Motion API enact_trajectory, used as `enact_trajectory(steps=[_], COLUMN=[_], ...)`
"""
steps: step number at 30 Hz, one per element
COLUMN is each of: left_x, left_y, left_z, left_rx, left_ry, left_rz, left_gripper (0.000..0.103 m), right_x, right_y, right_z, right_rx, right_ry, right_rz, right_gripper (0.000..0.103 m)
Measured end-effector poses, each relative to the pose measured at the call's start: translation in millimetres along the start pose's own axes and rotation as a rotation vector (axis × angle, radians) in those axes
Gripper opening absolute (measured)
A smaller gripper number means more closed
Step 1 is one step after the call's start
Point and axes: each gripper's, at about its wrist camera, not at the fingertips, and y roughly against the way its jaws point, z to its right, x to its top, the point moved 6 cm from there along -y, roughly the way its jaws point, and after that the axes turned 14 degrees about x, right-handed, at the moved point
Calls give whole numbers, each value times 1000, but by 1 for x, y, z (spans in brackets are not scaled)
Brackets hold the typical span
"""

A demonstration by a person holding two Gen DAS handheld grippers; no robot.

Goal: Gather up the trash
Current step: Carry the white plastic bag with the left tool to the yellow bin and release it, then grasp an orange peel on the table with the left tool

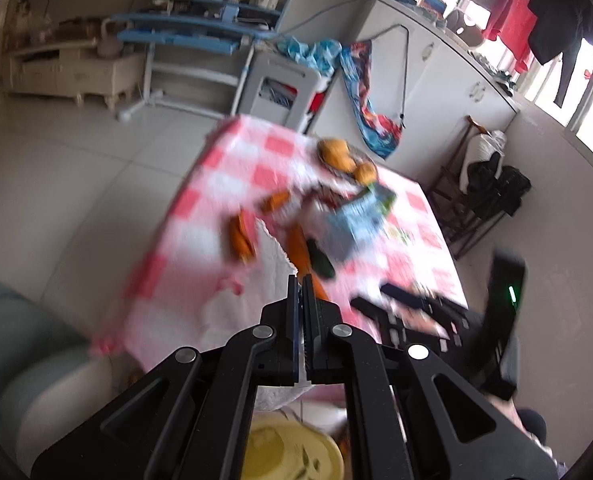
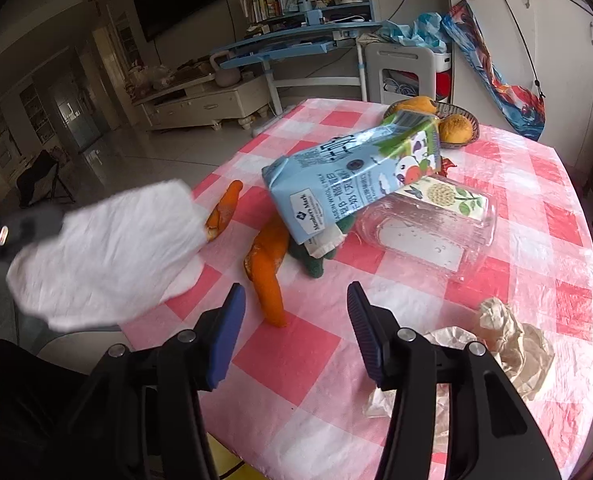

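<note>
My left gripper (image 1: 299,280) is shut on a white tissue (image 1: 274,264) that hangs off the table's near edge; in the right wrist view the tissue (image 2: 108,252) is in the air at the left. My right gripper (image 2: 292,300) is open above the checked tablecloth (image 2: 296,360), and its pads touch nothing. Just past its fingertips lies an orange peel (image 2: 266,268), with a second peel (image 2: 224,208) further left. Behind them a blue milk carton (image 2: 352,176) leans on a clear plastic tub (image 2: 428,224). A crumpled brown paper (image 2: 508,348) lies right of the right gripper.
A yellow bin (image 1: 288,456) sits below the left gripper, off the table edge. A basket of oranges (image 2: 456,124) stands at the table's far side. A dark green object (image 2: 316,260) lies under the carton. Beyond the table are a blue desk (image 2: 296,36) and white cabinets.
</note>
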Motion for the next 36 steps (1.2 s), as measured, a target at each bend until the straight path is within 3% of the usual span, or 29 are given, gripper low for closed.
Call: enact_trajectory(steps=[10,17,18,22,24,29,36], left_x=[-101,-168,-173,-167,-152,-102,-60], left_y=[41,27,24,20,21,23,1], left_z=[27,40,40,29,19,-9,-20], left_rx=[-77,-53,-50,2,36,119,136], left_ry=[-77,-148,-154,-136,-123,-57,1], left_rz=[-159,-329,-350,-342,-296,-186,-161], left_gripper=[3,4,9,48,54,57,57], right_x=[-6,-10,-10,-10,-10,-6,-2], right_y=[4,2,2,3,2,-3,7], right_z=[-5,-13,-13,-10,-10,-11,-4], right_rx=[38,37,33,33,32,30,-55], right_ry=[6,39,42,38,38,42,53], right_rz=[-22,-39,-39,-34,-29,-13,-13], right_gripper=[55,58,58,58,58,56,52])
